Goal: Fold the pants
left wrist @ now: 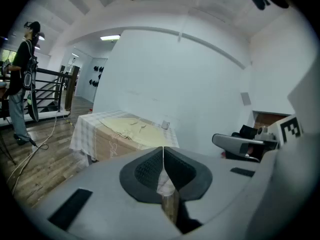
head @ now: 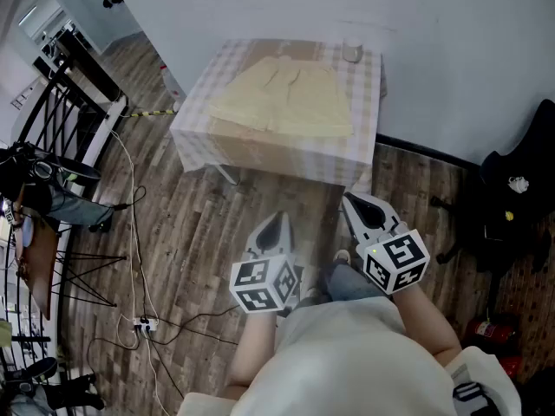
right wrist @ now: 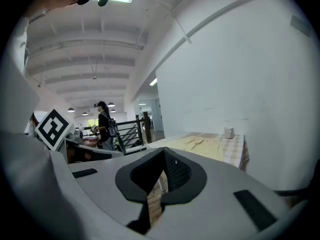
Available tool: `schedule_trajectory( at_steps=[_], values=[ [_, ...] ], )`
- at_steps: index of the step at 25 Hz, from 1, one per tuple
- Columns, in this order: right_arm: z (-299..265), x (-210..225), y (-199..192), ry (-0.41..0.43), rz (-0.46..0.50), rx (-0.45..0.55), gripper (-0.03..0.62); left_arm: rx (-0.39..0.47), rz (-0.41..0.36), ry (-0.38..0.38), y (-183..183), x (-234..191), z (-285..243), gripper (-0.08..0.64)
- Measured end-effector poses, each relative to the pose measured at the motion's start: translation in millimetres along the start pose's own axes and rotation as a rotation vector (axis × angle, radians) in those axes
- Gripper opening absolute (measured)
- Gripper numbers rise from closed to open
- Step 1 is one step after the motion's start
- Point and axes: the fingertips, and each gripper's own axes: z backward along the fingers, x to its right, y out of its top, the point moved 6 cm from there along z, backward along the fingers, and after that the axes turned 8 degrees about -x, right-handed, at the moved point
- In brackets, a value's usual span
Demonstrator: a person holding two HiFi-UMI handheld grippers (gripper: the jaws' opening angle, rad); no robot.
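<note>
We're standing back from the job here. The left gripper has its jaws pressed tip to tip with nothing between them, and the right gripper is clenched the same way, also empty. Both point slightly downward at bare wooden floor.

The pants, a pale yellow pair, lie spread flat on the checked table. They are well ahead of both sets of jaws and nowhere near touching. A small cup sits beyond them, off towards the right jaws' side.

So folding hasn't begun, and the step in hand looks to us like the approach. To do it well, we'd close the gap first and part both pairs of jaws before they reach the cloth, not on top of it. Then we'd bring each gripper in low and level so that one pad slides under the fabric edge. We'd pinch the pants alone (that tablecloth underneath will want to come along). Taking matching corners on one side, one per gripper, should let us carry that half across evenly. The right jaws should keep short of the cup.
</note>
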Motion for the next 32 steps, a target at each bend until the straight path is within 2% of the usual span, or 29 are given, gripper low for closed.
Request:
schedule_trajectory(
  at_steps=[11, 18, 26, 32],
  values=[
    [7, -22, -4, 0.032, 0.007, -0.005, 0.000, 0.001, 0.006, -0.004, -8, -7, 19, 0.008],
    [6, -38, -10, 0.116, -0.047, -0.010, 0.000, 0.012, 0.025, 0.005, -9, -22, 32, 0.008],
    [-12, -43, -10, 0.137, -0.037, -0.025, 0.000, 0.010, 0.067, 0.032, -6, -43, 30, 0.008],
    [-42, -36, -5, 0.152, -0.049, -0.022, 0.000, 0.014, 0.071, 0.051, 7, -61, 14, 0.008]
  ],
)
